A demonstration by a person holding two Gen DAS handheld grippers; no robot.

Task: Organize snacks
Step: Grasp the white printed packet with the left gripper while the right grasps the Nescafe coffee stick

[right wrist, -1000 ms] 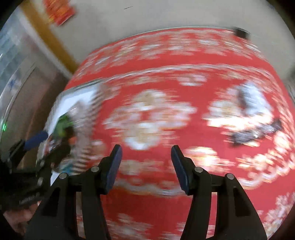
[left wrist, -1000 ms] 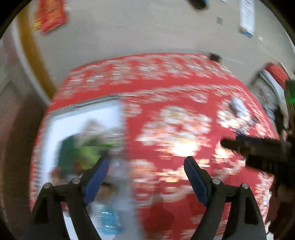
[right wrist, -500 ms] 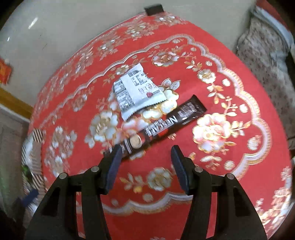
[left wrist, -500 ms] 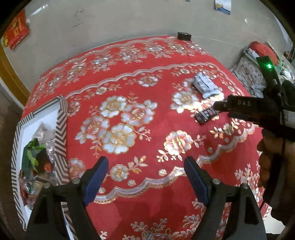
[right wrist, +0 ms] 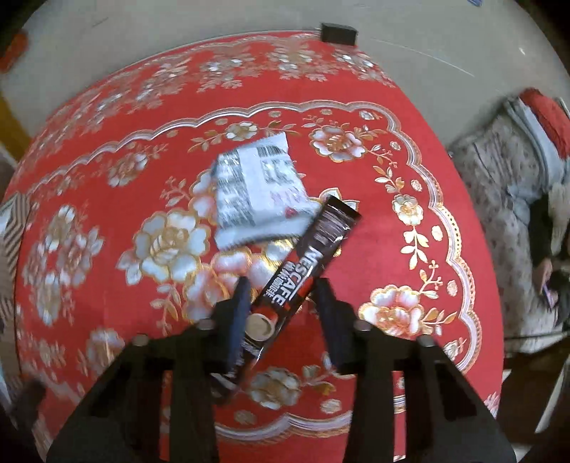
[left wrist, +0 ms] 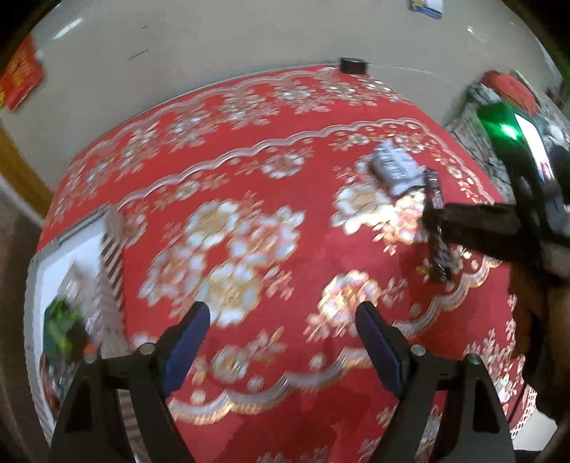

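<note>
A dark Nescafe stick (right wrist: 306, 274) lies on the red flowered tablecloth (right wrist: 107, 185), its lower end between the jaws of my right gripper (right wrist: 281, 302), which is open around it. A white snack packet (right wrist: 256, 196) lies just beyond, touching the stick's far end. In the left wrist view my left gripper (left wrist: 281, 342) is open and empty above the cloth; the white packet (left wrist: 395, 167) and the stick (left wrist: 436, 228) show at right, under the right gripper's arm. A striped-rim white tray (left wrist: 110, 256) with snacks sits at left.
A small black box (right wrist: 338, 32) stands at the table's far edge. A patterned seat with red cushion (right wrist: 506, 185) is off the table's right side. The tray's corner (right wrist: 10, 220) shows at far left.
My right gripper has come down onto the stick, which now lies between its jaws; the jaws have narrowed. My left gripper has shifted slightly and stays open.
</note>
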